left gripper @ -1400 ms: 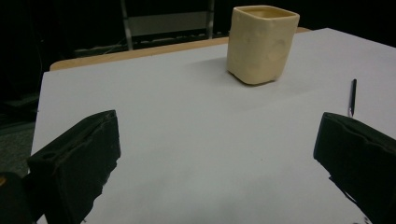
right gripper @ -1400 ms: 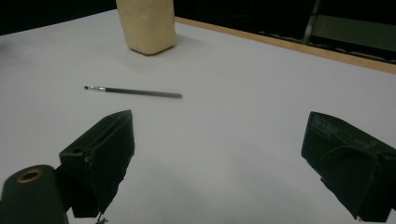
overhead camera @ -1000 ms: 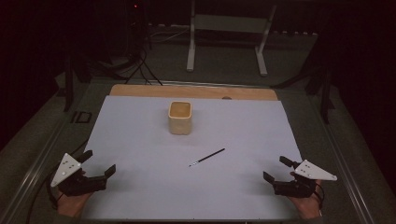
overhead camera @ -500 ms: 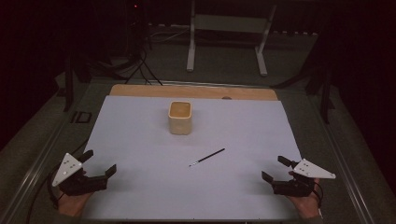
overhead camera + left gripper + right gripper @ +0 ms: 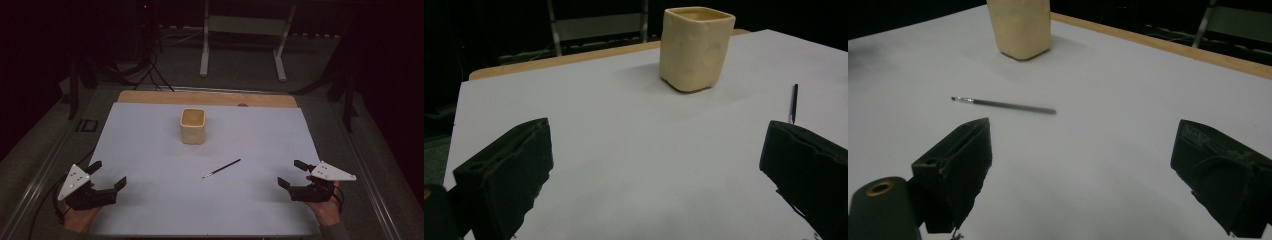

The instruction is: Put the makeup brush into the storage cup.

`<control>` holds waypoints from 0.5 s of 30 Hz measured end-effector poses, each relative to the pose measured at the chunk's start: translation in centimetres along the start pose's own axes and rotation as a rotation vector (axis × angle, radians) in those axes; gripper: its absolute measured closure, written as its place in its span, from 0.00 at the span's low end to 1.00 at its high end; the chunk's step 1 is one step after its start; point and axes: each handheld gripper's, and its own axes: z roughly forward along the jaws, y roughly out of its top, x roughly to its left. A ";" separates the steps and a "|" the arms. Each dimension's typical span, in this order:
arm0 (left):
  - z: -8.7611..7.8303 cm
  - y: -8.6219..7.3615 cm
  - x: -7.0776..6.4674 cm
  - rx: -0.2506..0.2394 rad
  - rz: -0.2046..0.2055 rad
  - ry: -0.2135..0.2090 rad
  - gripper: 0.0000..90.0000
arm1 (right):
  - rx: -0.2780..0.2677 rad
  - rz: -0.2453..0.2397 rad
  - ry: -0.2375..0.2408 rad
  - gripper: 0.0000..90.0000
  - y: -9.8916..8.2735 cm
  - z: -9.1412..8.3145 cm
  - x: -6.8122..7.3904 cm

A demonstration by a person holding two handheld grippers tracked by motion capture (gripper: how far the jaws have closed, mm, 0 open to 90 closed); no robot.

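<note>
Both grippers have drifted only slightly since a second ago, sinking a little nearer the near edge of the table; the cup and brush lie as before. At the near left corner the left gripper [image 5: 107,173] hovers over the white paper sheet [image 5: 150,150] with its black jaws spread wide and empty. At the near right, the right gripper [image 5: 292,173] is likewise agape, holding nothing. A cream, square-sided ceramic cup [image 5: 192,125] stands upright toward the far middle of the sheet. Between it and the right gripper lies a thin dark paintbrush [image 5: 221,168], flat on the paper, well apart from both grippers.
</note>
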 end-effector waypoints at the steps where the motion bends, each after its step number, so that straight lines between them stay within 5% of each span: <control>1: 0.0 0.0 0.0 0.000 -0.001 0.001 0.02 | 0.000 0.000 0.000 0.11 0.0 0.0 0.0; 15: 0.0 0.0 0.0 -0.001 -0.002 -0.005 0.02 | 0.004 -0.048 0.085 0.11 3.0 2.3 0.6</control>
